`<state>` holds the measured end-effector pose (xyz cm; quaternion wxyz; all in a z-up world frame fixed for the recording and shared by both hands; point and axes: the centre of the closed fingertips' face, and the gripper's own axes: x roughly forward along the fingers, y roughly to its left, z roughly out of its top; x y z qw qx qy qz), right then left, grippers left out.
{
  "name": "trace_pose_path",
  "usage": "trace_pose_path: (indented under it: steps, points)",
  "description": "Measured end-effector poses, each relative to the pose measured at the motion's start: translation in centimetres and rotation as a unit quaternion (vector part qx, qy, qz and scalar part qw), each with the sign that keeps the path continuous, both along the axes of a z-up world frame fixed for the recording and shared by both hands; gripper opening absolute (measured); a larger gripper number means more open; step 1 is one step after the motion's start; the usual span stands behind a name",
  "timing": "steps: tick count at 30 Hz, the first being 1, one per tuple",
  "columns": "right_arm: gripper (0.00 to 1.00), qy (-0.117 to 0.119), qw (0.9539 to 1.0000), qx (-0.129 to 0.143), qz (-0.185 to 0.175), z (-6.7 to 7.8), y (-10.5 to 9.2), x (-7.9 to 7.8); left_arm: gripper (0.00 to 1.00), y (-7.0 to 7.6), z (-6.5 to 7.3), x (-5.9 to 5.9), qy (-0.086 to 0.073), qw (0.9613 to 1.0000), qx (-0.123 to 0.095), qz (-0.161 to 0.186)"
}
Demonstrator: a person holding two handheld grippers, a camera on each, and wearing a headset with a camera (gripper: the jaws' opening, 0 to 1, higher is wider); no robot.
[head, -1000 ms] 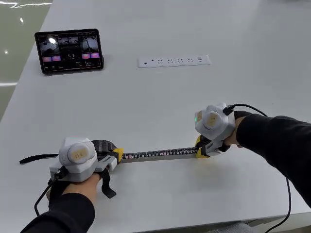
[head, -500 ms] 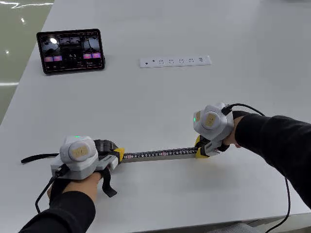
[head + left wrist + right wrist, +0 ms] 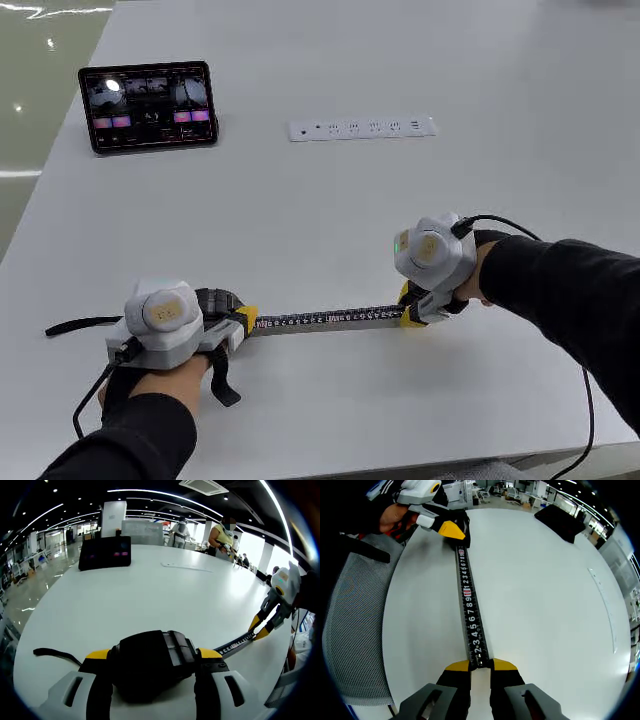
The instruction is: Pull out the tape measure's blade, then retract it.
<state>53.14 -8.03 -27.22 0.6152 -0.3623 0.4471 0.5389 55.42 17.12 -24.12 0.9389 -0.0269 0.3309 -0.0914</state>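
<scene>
White and glossy, the tabletop carries a black, rounded tape measure case near its front-left edge, clamped between the left gripper's 2 yellow-tipped jaws. Its narrow numbered blade lies flat and straight to the right gripper, whose jaws stand narrow, pinching the blade's tip. A dark rectangular tablet stands near the far-left corner, and a flat white power strip lies toward the far edge.

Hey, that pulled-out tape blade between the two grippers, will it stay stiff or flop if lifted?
The blade lies straight across this short span, so it would probably stay fairly stiff. It looks thin, so twisting might kink it. Freed by the right gripper, it would likely snap toward the case.
</scene>
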Motion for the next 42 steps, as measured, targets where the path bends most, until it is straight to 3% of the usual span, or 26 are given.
trace_pose_path:
  steps: [42]
  points:
    - [0.10,0.001,0.9999,-0.014,0.001,-0.1,1.4,0.0,0.62,0.0,0.0,0.0,0.007,1.0000,0.000,0.000]
